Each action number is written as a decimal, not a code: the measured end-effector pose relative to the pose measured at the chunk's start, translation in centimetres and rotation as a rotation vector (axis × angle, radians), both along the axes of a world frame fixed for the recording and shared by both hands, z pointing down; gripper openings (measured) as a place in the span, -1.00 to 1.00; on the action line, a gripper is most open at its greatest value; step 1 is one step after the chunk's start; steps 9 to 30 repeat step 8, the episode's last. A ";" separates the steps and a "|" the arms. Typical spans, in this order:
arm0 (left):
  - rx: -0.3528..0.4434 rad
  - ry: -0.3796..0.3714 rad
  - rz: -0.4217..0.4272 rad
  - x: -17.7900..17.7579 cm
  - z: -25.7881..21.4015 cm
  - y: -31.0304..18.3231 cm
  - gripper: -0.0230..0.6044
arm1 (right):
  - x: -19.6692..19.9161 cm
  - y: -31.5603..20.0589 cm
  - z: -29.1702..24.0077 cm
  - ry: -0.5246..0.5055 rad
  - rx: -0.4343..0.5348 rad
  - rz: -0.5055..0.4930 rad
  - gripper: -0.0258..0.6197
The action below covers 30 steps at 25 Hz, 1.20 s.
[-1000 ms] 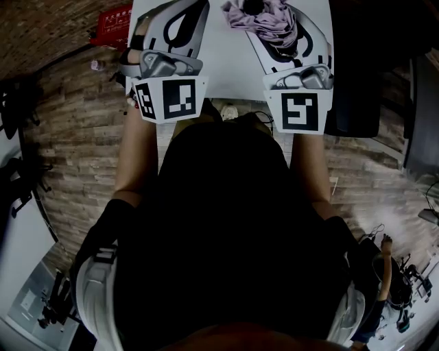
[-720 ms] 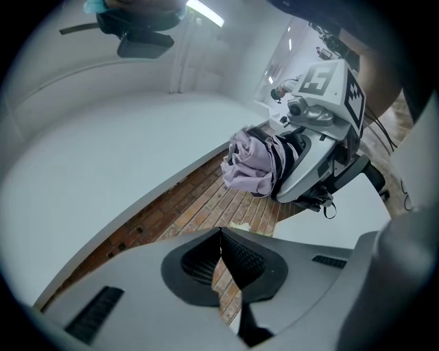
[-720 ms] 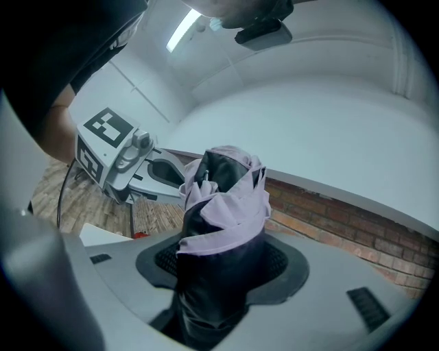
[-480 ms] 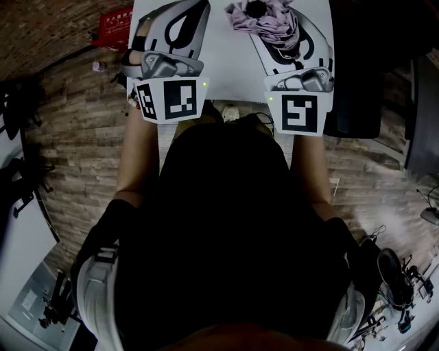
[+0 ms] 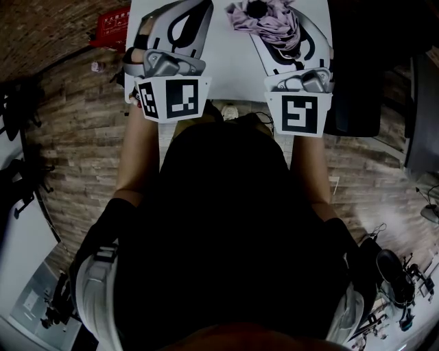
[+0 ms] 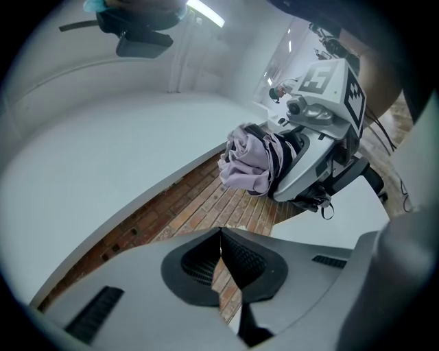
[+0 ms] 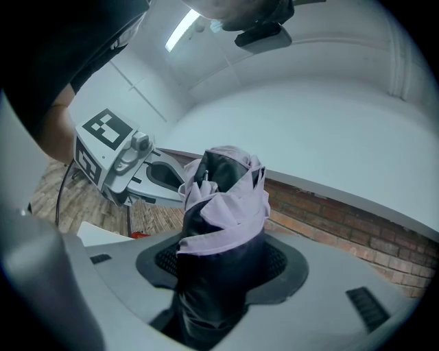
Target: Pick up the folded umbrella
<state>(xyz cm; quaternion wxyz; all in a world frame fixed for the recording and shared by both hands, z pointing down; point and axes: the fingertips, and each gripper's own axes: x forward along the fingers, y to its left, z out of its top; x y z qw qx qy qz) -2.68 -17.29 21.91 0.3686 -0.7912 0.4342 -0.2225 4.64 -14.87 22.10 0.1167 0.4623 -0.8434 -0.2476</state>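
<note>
The folded umbrella (image 5: 264, 19), lilac and black fabric bunched up, is held over the white table (image 5: 230, 65) at the top of the head view. My right gripper (image 5: 278, 27) is shut on it. In the right gripper view the umbrella (image 7: 226, 199) stands up between the two pads of the right gripper (image 7: 223, 271), filling the gap. My left gripper (image 5: 180, 24) hovers beside it to the left, shut with nothing in it. In the left gripper view the pads of the left gripper (image 6: 221, 240) meet, and the umbrella (image 6: 248, 163) shows ahead in the right gripper (image 6: 312, 154).
A red box (image 5: 113, 24) lies on the brick-patterned floor (image 5: 82, 137) left of the table. Dark furniture (image 5: 357, 103) stands right of the table. The person's dark torso fills the lower middle of the head view. Cables and small gear lie at the bottom right.
</note>
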 end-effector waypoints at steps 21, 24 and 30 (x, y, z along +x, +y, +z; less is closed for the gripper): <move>-0.010 -0.007 0.027 1.1 0.7 0.0 -0.89 | 0.5 0.0 0.3 0.009 0.007 0.015 -0.16; -0.010 -0.007 0.027 1.1 0.7 0.0 -0.89 | 0.5 0.0 0.3 0.009 0.007 0.015 -0.16; -0.010 -0.007 0.027 1.1 0.7 0.0 -0.89 | 0.5 0.0 0.3 0.009 0.007 0.015 -0.16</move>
